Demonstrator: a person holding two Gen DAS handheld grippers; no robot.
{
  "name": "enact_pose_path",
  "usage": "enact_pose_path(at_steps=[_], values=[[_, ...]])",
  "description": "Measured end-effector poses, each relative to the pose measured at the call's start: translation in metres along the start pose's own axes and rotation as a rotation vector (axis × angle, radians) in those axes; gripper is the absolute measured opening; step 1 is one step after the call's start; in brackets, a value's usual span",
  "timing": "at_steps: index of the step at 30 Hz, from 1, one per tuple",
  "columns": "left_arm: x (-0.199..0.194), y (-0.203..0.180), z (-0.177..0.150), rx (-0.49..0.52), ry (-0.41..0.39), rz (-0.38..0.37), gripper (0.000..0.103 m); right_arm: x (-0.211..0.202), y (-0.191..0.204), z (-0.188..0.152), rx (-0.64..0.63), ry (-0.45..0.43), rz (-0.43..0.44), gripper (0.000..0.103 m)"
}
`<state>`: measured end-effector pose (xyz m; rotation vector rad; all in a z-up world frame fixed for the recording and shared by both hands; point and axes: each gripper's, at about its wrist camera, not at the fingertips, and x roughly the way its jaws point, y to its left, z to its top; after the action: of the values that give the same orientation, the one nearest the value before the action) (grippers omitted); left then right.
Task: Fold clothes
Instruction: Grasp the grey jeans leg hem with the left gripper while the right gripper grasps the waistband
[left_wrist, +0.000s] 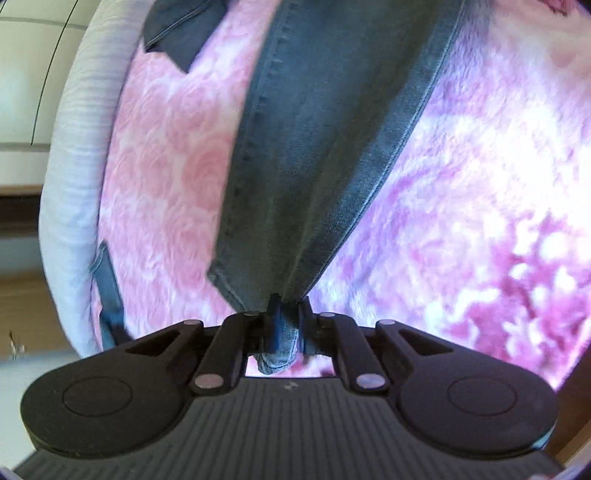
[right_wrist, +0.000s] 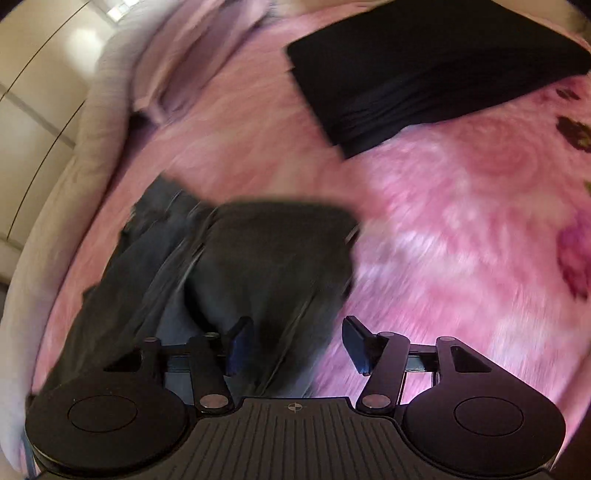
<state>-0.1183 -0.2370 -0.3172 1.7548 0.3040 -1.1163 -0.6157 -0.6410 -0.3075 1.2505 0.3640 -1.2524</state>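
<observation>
A pair of blue jeans lies on a pink rose-patterned blanket. In the left wrist view one leg runs from the top of the picture down to my left gripper, which is shut on the bunched hem end of that leg. The right wrist view is blurred by motion. There my right gripper hovers over the jeans, its fingers apart, with denim showing between them but no pad pressing on it.
A folded black garment lies on the blanket at the upper right of the right wrist view. A pale pink cloth lies at the upper left. The bed's white edge runs down the left, with cupboards beyond.
</observation>
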Motion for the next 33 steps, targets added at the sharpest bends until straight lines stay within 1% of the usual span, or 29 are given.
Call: enact_pose_path(at_steps=[1, 3, 6, 8, 10, 13, 15, 17, 18, 19, 20, 21, 22, 25, 26, 27, 28, 29, 32, 33], values=[[-0.007, -0.003, -0.002, -0.002, 0.006, -0.001, 0.006, 0.002, -0.006, 0.007, 0.019, 0.007, 0.004, 0.013], [-0.016, -0.007, -0.004, -0.003, 0.024, -0.004, 0.006, -0.008, -0.008, 0.011, -0.007, 0.026, -0.007, 0.010], [-0.033, -0.013, -0.016, -0.034, 0.058, -0.010, 0.006, -0.030, -0.010, 0.011, -0.052, 0.052, -0.020, 0.008], [-0.039, -0.022, -0.028, -0.059, 0.088, -0.027, 0.006, -0.045, -0.020, 0.003, -0.038, 0.061, -0.025, 0.007], [-0.038, -0.035, -0.034, -0.071, 0.113, -0.060, 0.006, -0.059, -0.031, -0.005, -0.020, 0.069, -0.034, 0.005], [-0.026, -0.053, -0.032, -0.040, 0.134, -0.102, 0.006, -0.057, -0.049, -0.014, 0.000, 0.089, -0.084, 0.004], [-0.023, -0.056, -0.031, -0.046, 0.146, -0.111, 0.007, -0.054, -0.047, -0.015, -0.027, 0.090, -0.108, 0.005], [-0.026, -0.048, -0.032, -0.083, 0.150, -0.118, 0.010, -0.055, -0.036, -0.012, -0.061, 0.088, -0.133, 0.005], [-0.030, -0.042, -0.034, -0.105, 0.148, -0.117, 0.013, -0.058, -0.029, -0.011, -0.077, 0.083, -0.150, 0.007], [-0.036, -0.035, -0.036, -0.127, 0.144, -0.116, 0.018, -0.062, -0.021, -0.010, -0.092, 0.077, -0.167, 0.010], [-0.041, -0.029, -0.038, -0.150, 0.140, -0.114, 0.021, -0.065, -0.014, -0.008, -0.107, 0.072, -0.184, 0.013], [-0.047, -0.022, -0.041, -0.172, 0.137, -0.113, 0.025, -0.071, -0.002, -0.009, -0.151, 0.055, -0.207, 0.022], [-0.051, -0.013, -0.045, -0.205, 0.132, -0.113, 0.029, -0.077, 0.015, -0.013, -0.211, 0.038, -0.221, 0.027], [-0.058, 0.017, -0.056, -0.279, 0.114, -0.107, 0.033, -0.091, 0.067, -0.028, -0.398, -0.006, -0.244, 0.031], [-0.060, 0.027, -0.060, -0.300, 0.105, -0.104, 0.033, -0.092, 0.086, -0.035, -0.457, -0.013, -0.228, 0.031], [-0.057, 0.037, -0.061, -0.311, 0.089, -0.103, 0.034, -0.091, 0.108, -0.044, -0.513, -0.008, -0.187, 0.032], [-0.053, 0.047, -0.062, -0.318, 0.070, -0.102, 0.039, -0.086, 0.132, -0.055, -0.568, 0.006, -0.140, 0.033], [-0.049, 0.057, -0.063, -0.326, 0.051, -0.101, 0.041, -0.080, 0.155, -0.066, -0.623, 0.022, -0.093, 0.034], [-0.028, 0.086, -0.058, -0.354, -0.008, -0.111, 0.043, -0.057, 0.225, -0.106, -0.801, 0.079, 0.040, 0.039], [-0.019, 0.095, -0.054, -0.361, -0.031, -0.111, 0.043, -0.047, 0.249, -0.123, -0.867, 0.094, 0.078, 0.042]])
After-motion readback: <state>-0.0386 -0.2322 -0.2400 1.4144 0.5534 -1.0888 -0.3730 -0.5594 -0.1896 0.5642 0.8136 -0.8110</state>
